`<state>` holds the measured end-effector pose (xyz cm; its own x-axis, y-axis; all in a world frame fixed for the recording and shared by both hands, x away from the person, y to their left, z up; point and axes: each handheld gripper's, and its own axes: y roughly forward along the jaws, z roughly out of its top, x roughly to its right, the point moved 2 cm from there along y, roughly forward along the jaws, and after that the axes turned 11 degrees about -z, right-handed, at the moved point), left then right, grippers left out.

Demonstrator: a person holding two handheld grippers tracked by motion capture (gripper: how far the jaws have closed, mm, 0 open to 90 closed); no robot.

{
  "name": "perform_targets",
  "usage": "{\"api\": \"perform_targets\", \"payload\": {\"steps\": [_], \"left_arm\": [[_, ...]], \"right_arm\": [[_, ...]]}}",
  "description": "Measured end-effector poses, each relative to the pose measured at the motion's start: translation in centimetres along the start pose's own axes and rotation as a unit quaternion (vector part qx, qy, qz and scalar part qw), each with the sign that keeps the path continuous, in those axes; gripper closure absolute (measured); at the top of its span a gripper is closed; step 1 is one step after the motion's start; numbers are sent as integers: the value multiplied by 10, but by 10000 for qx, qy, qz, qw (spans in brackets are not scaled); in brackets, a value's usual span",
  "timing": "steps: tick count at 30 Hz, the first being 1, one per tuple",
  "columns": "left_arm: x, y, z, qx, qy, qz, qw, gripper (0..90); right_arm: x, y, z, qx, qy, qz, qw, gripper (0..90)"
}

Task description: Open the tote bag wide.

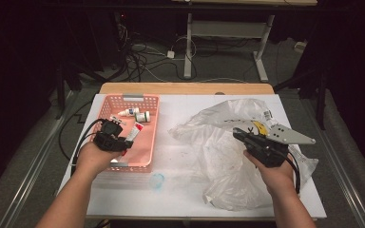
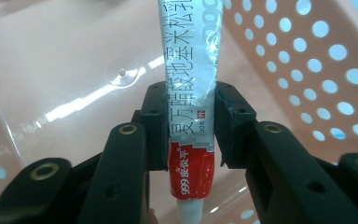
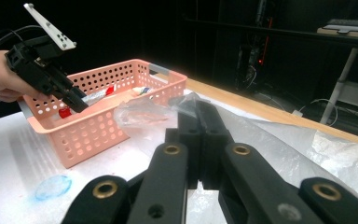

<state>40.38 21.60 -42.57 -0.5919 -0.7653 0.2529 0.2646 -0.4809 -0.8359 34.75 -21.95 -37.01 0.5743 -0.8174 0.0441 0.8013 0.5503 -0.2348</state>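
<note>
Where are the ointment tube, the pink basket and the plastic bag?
ointment tube (image 2: 193, 93): left gripper view, its printed middle between the tongs.
pink basket (image 1: 153, 124): high view, its right wall.
plastic bag (image 1: 218, 137): high view, its crumpled middle.

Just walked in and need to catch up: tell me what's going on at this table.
A person works with a handheld gripper in each hand. The left gripper has its jaws shut on a red-and-white ointment tube, held over the pink perforated plastic basket, where a few small white bottles lie. The right gripper has its jaws shut, pinching the edge of a crumpled clear plastic bag spread on the white tabletop.
</note>
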Motion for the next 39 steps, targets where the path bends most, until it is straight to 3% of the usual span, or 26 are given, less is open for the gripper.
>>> {"api": "perform_targets", "payload": {"steps": [12,19,24,28,39], "left_arm": [[7,-1,-15,624,96,-90,9980,669],[12,-5,-22,1093,171,-80,9938,669],[16,-7,-28,1438,252,-5,9893,669],[15,-12,-35,1805,240,-28,9833,669],[20,-19,-46,2340,238,-147,9718,669]], "right_arm": [[1,-1,0,21,28,-17,10000,900],[1,0,-1,17,22,-16,10000,900],[0,1,-2,-16,3,-5,10000,900],[0,1,-3,-36,-10,-14,10000,900],[0,1,-4,-25,29,-18,10000,900]]}}
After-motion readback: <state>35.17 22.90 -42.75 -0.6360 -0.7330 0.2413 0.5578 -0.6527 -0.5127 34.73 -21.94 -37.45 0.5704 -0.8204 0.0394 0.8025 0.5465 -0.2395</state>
